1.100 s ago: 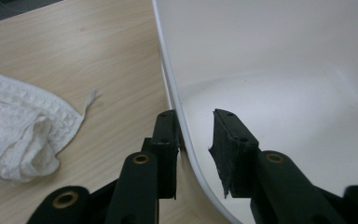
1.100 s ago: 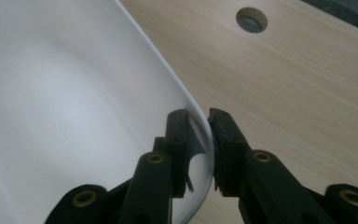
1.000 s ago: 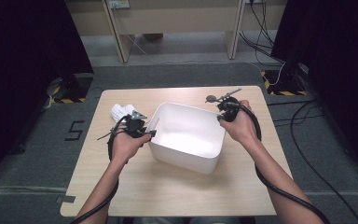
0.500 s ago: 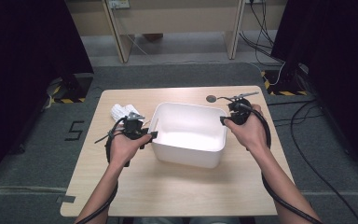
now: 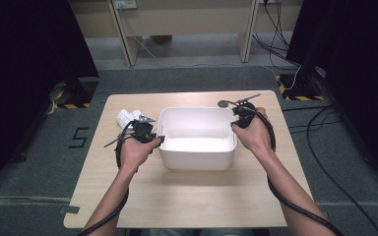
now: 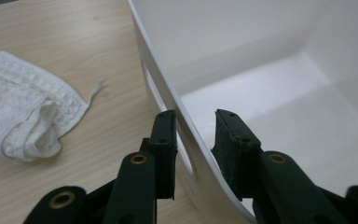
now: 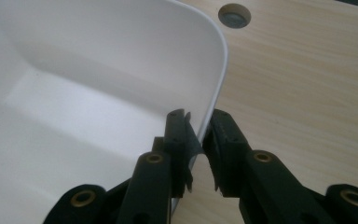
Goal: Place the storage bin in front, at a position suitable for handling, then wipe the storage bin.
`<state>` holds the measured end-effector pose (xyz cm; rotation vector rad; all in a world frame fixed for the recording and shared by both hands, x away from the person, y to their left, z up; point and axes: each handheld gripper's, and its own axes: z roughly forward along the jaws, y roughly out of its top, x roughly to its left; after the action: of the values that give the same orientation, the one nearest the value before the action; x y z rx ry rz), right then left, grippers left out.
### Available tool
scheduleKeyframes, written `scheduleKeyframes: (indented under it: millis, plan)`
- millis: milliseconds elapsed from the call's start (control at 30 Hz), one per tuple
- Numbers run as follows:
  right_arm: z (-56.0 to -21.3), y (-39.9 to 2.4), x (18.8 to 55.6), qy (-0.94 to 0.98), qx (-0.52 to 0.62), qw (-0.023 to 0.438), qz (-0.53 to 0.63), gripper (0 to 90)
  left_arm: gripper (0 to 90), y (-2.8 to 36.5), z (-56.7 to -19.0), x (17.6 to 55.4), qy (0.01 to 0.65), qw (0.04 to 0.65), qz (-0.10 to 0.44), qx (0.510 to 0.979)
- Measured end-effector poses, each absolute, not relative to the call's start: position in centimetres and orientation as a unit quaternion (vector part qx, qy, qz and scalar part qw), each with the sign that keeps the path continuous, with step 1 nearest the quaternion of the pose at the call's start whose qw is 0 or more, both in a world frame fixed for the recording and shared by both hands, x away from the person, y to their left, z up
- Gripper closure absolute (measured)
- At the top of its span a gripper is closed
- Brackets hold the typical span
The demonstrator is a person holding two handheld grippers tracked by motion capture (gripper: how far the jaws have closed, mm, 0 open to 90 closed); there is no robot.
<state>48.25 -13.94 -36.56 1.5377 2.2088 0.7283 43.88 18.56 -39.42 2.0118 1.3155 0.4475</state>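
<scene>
I am reaching both forearms up from the bottom of the high view, one to each end of the white tub, which is sitting at the centre of the wooden table. My left gripper is lying at the tub's left wall, hand curled over it; my right gripper is sitting at the tub's upper right corner, wrist bent inward.

Compared with a second ago, the tub is now lying square to the table edge instead of slanted, and my right hand is lower in the frame, right at the rim. Both sets of jaws have just been closing, each with the tub wall between them.

In the left gripper view the wall is running up between the jaws by the handle slot, the outer pad touching it, the inner pad just beside it. In the right gripper view the jaws are narrow and pinching the rim. A white cloth is lying at the left.
</scene>
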Motion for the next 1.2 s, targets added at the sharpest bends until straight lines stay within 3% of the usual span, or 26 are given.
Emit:
scheduleKeyframes:
  millis: [200, 467, 600, 900, 1200]
  plan:
    - [-36.8, -13.3, 50.4, 0.774, 0.543, 0.193, 0.262, 79.9, 68.8, 18.4, -39.5, 45.5, 0.512, 0.331, 0.181, 0.772]
    - [-37.1, -13.2, 49.8, 0.774, 0.536, 0.201, 0.269, 76.1, 63.5, 18.9, -39.8, 45.3, 0.503, 0.349, 0.188, 0.768]
    - [-37.1, -13.0, 49.0, 0.773, 0.531, 0.210, 0.276, 71.3, 60.6, 19.0, -39.3, 45.1, 0.492, 0.350, 0.207, 0.770]
    - [-37.4, -14.2, 46.4, 0.759, 0.514, 0.227, 0.330, 54.1, 41.9, 21.0, -36.8, 42.9, 0.486, 0.428, 0.240, 0.723]
    - [-36.9, -14.1, 45.0, 0.758, 0.507, 0.233, 0.338, 50.4, 39.6, 23.3, -37.3, 41.8, 0.504, 0.436, 0.268, 0.696]
